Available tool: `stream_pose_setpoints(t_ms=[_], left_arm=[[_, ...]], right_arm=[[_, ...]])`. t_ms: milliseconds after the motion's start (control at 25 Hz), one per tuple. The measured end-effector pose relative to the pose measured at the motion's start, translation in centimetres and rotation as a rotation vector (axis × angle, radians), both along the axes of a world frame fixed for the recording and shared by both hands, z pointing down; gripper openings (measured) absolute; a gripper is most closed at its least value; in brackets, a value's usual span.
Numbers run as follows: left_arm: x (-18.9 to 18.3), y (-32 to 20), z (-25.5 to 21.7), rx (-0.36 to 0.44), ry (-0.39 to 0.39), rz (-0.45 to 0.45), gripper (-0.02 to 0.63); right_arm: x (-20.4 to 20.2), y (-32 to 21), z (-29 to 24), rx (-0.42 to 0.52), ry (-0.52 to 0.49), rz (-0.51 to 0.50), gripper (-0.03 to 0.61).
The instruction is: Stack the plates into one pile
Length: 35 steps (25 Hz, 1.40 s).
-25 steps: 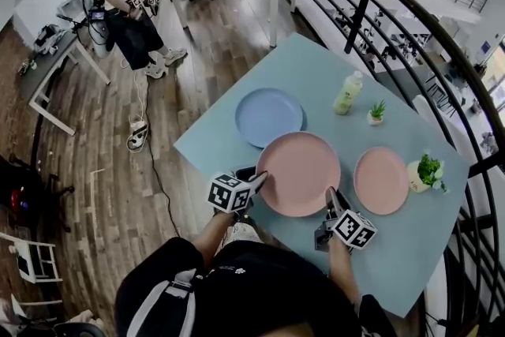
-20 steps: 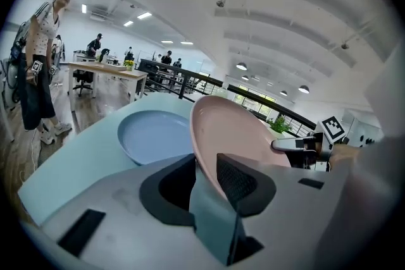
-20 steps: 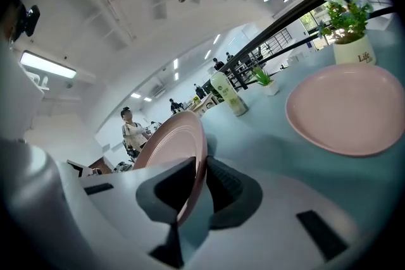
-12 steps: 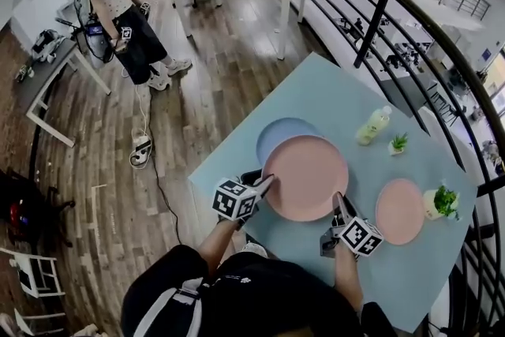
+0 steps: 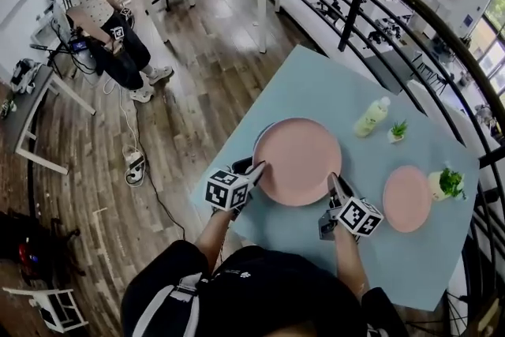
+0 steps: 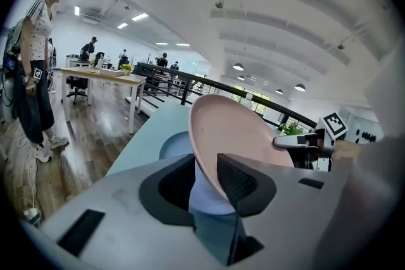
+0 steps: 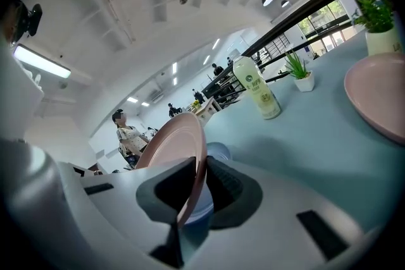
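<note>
Bridging left gripper [image 5: 256, 169] and right gripper [image 5: 332, 184]: large pink plate [image 5: 298, 160].

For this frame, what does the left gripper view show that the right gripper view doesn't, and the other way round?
Only the left gripper view: the right gripper on the far rim of the large pink plate. Only the right gripper view: the bottle and the small pink plate on the table. Both: that view's own jaws closed on the large pink plate's rim, with the blue plate below it.
</note>
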<state>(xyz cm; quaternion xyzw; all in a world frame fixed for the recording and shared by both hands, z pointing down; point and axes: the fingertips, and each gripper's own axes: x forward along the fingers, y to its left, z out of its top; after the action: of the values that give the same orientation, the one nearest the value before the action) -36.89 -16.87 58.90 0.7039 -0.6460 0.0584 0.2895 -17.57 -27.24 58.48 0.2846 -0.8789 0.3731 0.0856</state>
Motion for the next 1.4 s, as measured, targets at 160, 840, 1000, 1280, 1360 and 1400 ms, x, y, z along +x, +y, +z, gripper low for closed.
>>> stream_pose_setpoints(t_ms=[160, 840, 1000, 1280, 1360, 1400], left_arm=[[-0.6, -2.3, 0.3, -0.019, -0.015, 0.066, 0.115], [-0.8, -5.9, 4.2, -0.103, -0.001, 0.137, 0.155], [-1.1, -6.3, 5.0, -0.121, -0.032, 0.163, 0.160], [-1.6, -6.7, 5.9, -0.147, -0.022, 0.172, 0.161], [-1.4, -6.8, 6.3, -0.159, -0.022, 0.182, 0.163], [-1.3, -6.6, 6.5, -0.169, -0.024, 0.187, 0.164]], right_arm=[[-0.4, -1.3, 0.1, -0.004, 0.004, 0.037, 0.055], [-0.4, -3.6, 4.6, -0.078, 0.080, 0.085, 0.061], [-1.1, -4.0, 5.1, -0.076, 0.101, 0.073, 0.064], [-1.6, -4.2, 6.0, -0.080, 0.141, 0.057, 0.075], [-1.5, -4.2, 6.2, -0.084, 0.147, 0.054, 0.078], [-1.5, -4.1, 6.3, -0.084, 0.151, 0.049, 0.082]])
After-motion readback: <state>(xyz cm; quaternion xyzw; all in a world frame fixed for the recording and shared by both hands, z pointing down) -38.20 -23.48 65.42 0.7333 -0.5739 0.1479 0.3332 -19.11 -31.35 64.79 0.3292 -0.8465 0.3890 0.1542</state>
